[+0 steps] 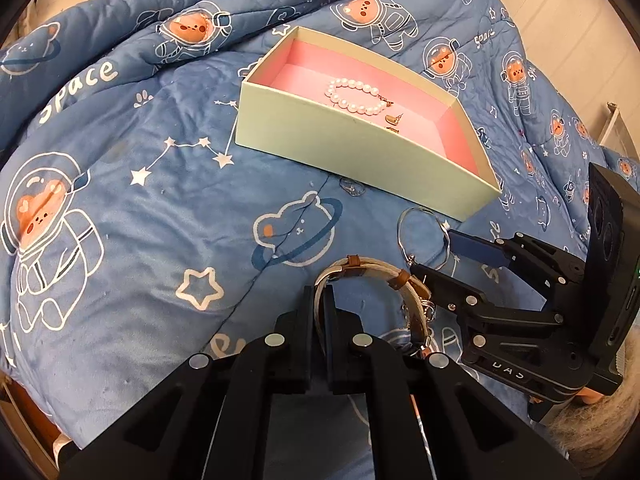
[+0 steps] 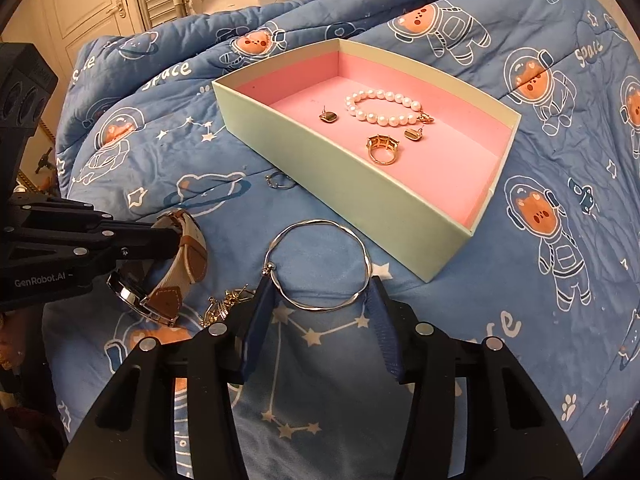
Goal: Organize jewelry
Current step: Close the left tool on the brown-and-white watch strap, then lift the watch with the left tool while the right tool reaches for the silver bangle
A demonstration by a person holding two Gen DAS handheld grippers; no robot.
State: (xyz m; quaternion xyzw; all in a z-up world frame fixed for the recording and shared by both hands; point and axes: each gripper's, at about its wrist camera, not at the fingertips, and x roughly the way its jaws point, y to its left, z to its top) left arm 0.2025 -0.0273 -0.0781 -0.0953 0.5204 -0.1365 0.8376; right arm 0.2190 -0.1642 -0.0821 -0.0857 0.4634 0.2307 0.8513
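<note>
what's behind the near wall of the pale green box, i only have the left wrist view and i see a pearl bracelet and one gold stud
Observer: A chunky gold ring stands on the pink lining, just inside that wall of the pale green cardboard box.
Operator: only one stud in there then
Observer: No, there are two gold stud earrings. One lies left of the white pearl bracelet, the other near its clasp.
</note>
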